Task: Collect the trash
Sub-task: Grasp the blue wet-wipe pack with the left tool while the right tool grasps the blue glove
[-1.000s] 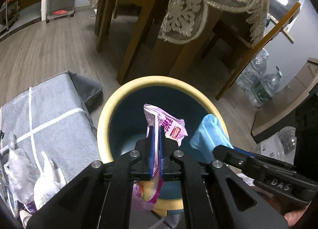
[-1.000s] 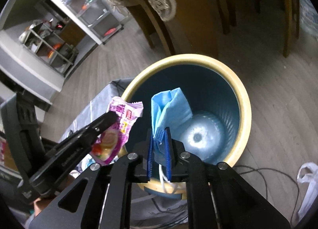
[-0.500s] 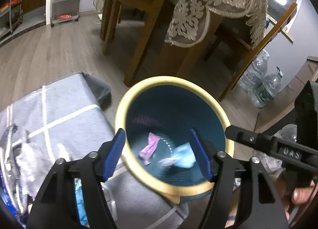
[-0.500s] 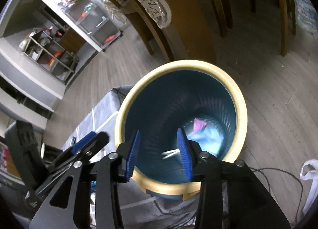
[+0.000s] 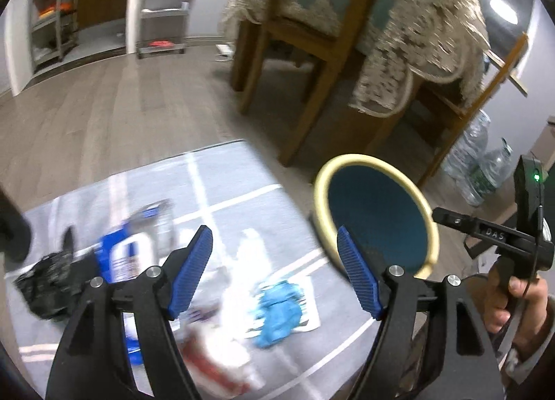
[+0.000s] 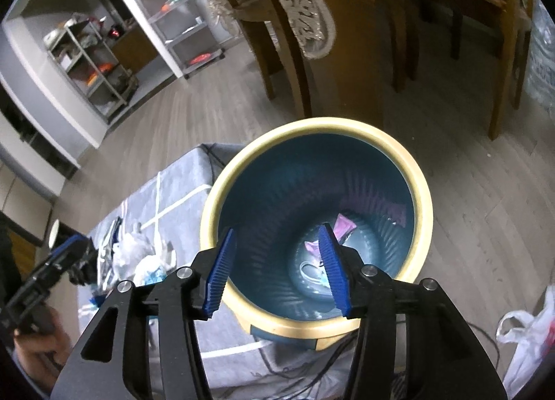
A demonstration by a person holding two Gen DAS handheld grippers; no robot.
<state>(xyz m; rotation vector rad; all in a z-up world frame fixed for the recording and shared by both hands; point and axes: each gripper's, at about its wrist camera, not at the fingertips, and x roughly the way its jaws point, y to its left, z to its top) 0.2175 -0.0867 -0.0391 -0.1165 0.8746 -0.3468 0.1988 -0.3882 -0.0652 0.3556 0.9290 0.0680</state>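
Right wrist view: both hand-held grippers were spread and empty, with trash lying in the bin and more on the cloth.
The right hand-held gripper (image 6: 275, 270) hung over the yellow-rimmed blue bin (image 6: 421, 188), where a pink wrapper (image 6: 343, 226) lay at the bottom. The left hand-held gripper (image 5: 275, 270) was held above the grey cloth (image 5: 242, 188), over a blue glove (image 5: 277, 313), a blue-and-white packet (image 5: 121, 261) and a black bag (image 5: 45, 282), all blurred.

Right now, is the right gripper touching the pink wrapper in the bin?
Apart. The right wrist view shows the right gripper open above the rim, while the pink wrapper lies deep in the bin.
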